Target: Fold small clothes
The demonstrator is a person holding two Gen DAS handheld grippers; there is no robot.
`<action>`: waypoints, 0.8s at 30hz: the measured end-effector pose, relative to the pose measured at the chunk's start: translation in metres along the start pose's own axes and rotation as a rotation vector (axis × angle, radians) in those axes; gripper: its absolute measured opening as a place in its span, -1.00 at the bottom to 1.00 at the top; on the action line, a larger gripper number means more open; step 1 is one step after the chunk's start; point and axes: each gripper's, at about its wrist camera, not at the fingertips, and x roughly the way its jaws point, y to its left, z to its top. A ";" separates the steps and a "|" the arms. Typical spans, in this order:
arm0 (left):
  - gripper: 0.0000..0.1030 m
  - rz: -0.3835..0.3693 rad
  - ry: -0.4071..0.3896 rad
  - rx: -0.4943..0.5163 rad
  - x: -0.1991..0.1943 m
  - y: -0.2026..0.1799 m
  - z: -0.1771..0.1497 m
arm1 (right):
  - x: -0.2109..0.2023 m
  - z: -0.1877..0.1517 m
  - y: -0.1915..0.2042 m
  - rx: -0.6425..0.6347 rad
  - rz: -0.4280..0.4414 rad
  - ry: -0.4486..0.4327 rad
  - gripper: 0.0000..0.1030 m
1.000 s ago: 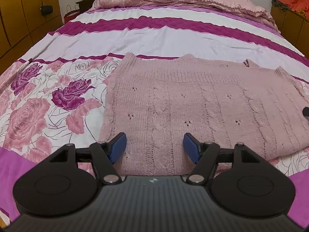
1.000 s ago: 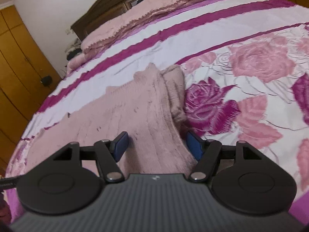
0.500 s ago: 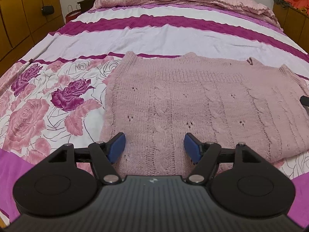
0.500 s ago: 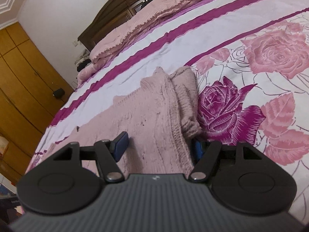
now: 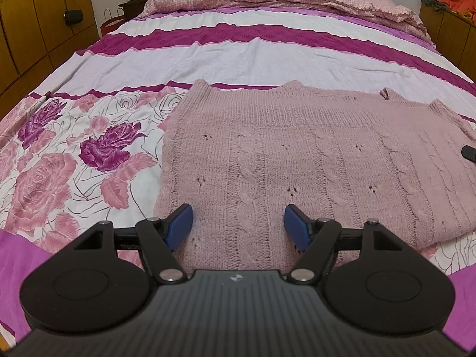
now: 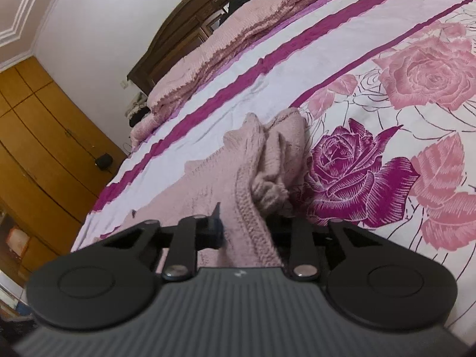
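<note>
Closed since a moment ago, right tool (image 6: 248, 232) pinching soft, floppy sweater (image 5: 312, 160) by its side edge, flat on the bed (image 5: 267, 50); left tool (image 5: 238, 226) wide, over the hem.

Both wrist views low over sweater (image 5: 297, 154)

Right gripper (image 6: 247, 229): its right fingertip is buried behind the sweater (image 6: 247, 208) fold, so can't tell if the jaws actually pinch the knit. Sweater's 3 o'clock end runs off-frame in left wrist view. Wardrobe (image 6: 38, 136) at 9 o'clock blurry; stuff near headboard too small to ID.
</note>
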 end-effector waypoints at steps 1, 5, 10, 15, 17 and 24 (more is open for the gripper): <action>0.45 -0.001 -0.001 0.000 -0.001 0.001 0.000 | 0.000 0.000 0.002 -0.007 -0.002 -0.004 -0.48; 0.45 -0.002 -0.015 0.002 -0.007 0.005 0.002 | -0.004 0.001 0.008 -0.012 0.014 -0.019 -0.49; 0.45 0.006 -0.029 -0.002 -0.016 0.011 0.003 | -0.004 0.004 0.018 -0.023 0.022 -0.005 -0.49; 0.45 0.023 -0.028 -0.008 -0.020 0.020 0.004 | -0.004 0.004 0.019 -0.013 -0.004 -0.001 -0.48; 0.45 0.021 -0.029 -0.012 -0.022 0.023 0.005 | -0.006 0.003 0.019 -0.014 -0.001 -0.010 -0.49; 0.45 0.028 -0.040 -0.004 -0.025 0.030 0.010 | -0.013 0.006 0.036 -0.028 0.010 -0.033 -0.49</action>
